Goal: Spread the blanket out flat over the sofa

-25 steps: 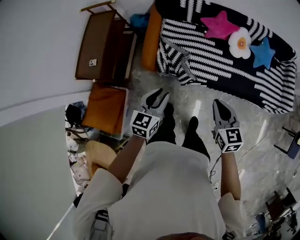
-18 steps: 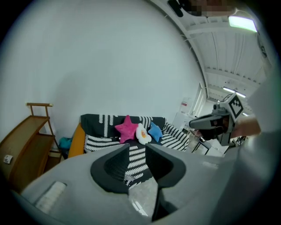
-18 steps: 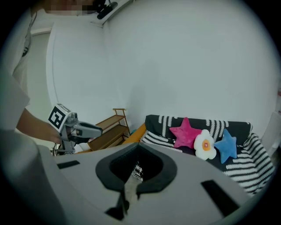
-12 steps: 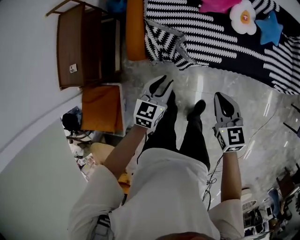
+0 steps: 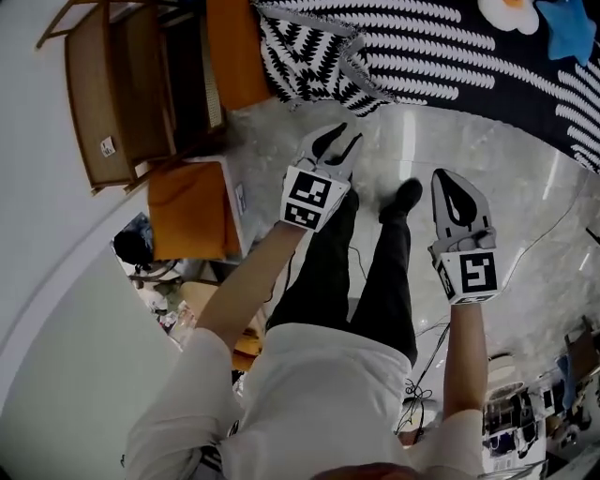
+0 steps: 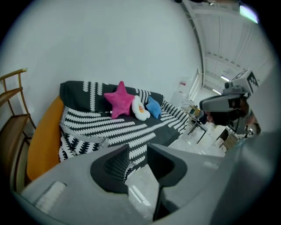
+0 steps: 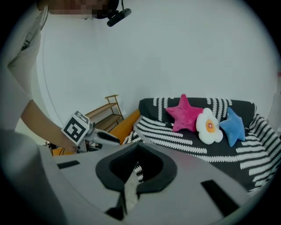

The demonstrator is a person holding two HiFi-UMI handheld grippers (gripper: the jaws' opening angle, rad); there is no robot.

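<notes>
**A:** What is the count, left to right?

**B:** One wooden shelf rack at upper left, one sofa showing an orange end, and one blanket. There are three plush cushions and two grippers.

**A:** And the grippers?

**B:** At the centre of the head view, the left gripper has its fingers apart. They have just been opening, and nothing is between them. Further right, the right gripper has its fingertips together and holds nothing.

**A:** What is cut off or hidden?

**B:** In the head view, the top edge slices the white flower cushion and the blue star cushion. The pink star cushion shows only in the gripper views. The blanket runs off the upper right and hides the sofa's seat and back.

**A:** How does the blanket look?

**B:** It is black with white feathery stripes and lies over the sofa, across the top of the head view. Its left corner hangs bunched, with a grey hem folded over. The rest lies fairly smooth.
</notes>
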